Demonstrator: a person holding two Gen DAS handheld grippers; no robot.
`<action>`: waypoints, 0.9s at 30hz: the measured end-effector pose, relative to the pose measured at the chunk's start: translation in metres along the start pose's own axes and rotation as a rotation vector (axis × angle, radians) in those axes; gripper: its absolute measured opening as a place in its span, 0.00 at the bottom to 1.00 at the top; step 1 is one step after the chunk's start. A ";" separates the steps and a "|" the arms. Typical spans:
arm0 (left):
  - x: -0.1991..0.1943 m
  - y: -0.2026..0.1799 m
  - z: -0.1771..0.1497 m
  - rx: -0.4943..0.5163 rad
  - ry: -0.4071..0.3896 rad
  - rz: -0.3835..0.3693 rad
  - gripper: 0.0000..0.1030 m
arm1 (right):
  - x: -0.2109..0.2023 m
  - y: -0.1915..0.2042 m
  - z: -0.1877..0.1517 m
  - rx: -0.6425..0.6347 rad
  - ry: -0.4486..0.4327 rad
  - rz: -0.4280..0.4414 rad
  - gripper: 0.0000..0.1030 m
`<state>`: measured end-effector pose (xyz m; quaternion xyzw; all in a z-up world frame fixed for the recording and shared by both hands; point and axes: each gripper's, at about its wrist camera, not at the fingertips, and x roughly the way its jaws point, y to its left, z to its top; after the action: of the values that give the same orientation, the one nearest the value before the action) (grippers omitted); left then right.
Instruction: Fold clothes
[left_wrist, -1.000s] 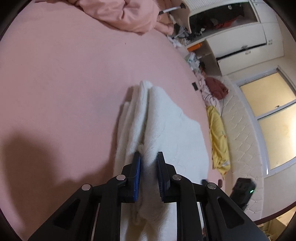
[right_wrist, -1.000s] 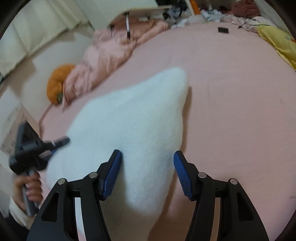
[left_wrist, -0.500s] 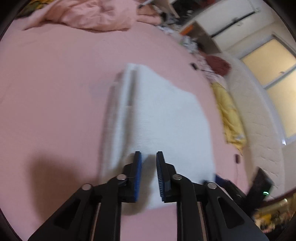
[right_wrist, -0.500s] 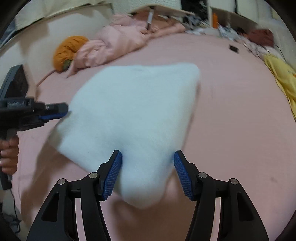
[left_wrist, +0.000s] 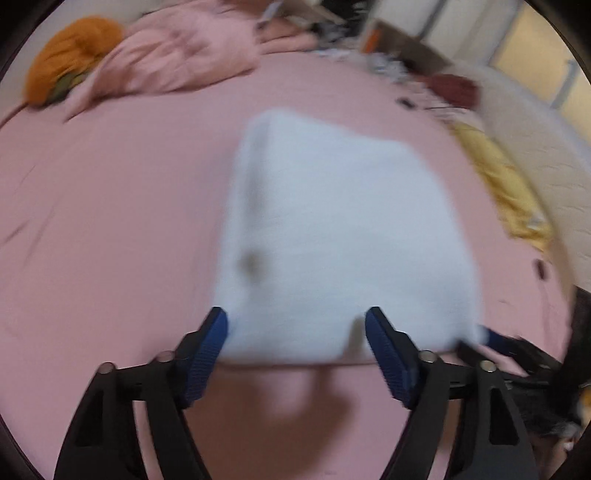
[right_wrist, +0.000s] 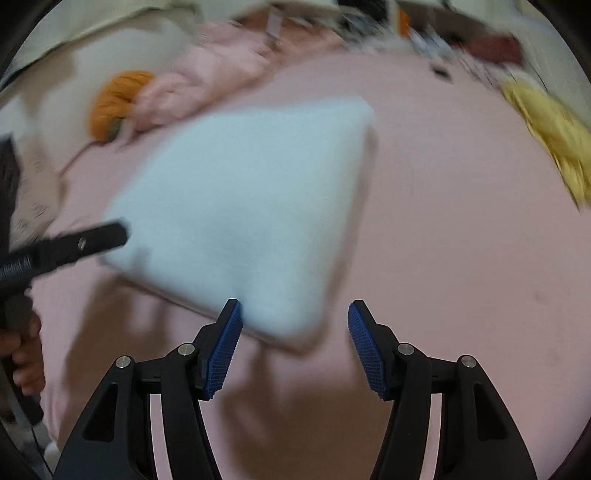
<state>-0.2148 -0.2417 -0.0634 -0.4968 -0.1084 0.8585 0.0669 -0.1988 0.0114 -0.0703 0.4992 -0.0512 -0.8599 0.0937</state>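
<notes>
A folded white fluffy garment (left_wrist: 340, 229) lies flat on the pink bed sheet (left_wrist: 110, 206). My left gripper (left_wrist: 297, 350) is open and empty, just short of the garment's near edge. My right gripper (right_wrist: 294, 343) is open and empty at the garment's (right_wrist: 243, 206) near corner, not touching it. The left gripper's finger (right_wrist: 74, 245) shows at the left of the right wrist view, beside the garment. Both views are blurred by motion.
A crumpled pink blanket (left_wrist: 173, 62) and an orange cushion (left_wrist: 70, 55) lie at the far side of the bed. A yellow cloth (left_wrist: 509, 184) lies along the right edge, with clutter and a dark red item (left_wrist: 454, 86) beyond.
My left gripper let go of the white garment, opened wide and drew back. The garment dropped flat into a folded rectangle. My right gripper stayed open and also drew back.
</notes>
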 end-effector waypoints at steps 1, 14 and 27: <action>0.001 0.011 0.001 -0.039 0.003 0.026 0.71 | -0.005 -0.002 -0.001 -0.010 -0.008 -0.027 0.60; -0.112 0.004 -0.061 -0.116 -0.236 0.176 0.76 | -0.078 0.030 -0.017 -0.058 -0.101 -0.130 0.62; -0.121 -0.087 -0.190 -0.160 -0.198 0.100 0.80 | -0.152 0.033 -0.086 -0.084 -0.174 -0.099 0.62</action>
<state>0.0110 -0.1618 -0.0321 -0.4180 -0.1578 0.8942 -0.0271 -0.0470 0.0123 0.0223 0.4201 0.0016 -0.9050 0.0671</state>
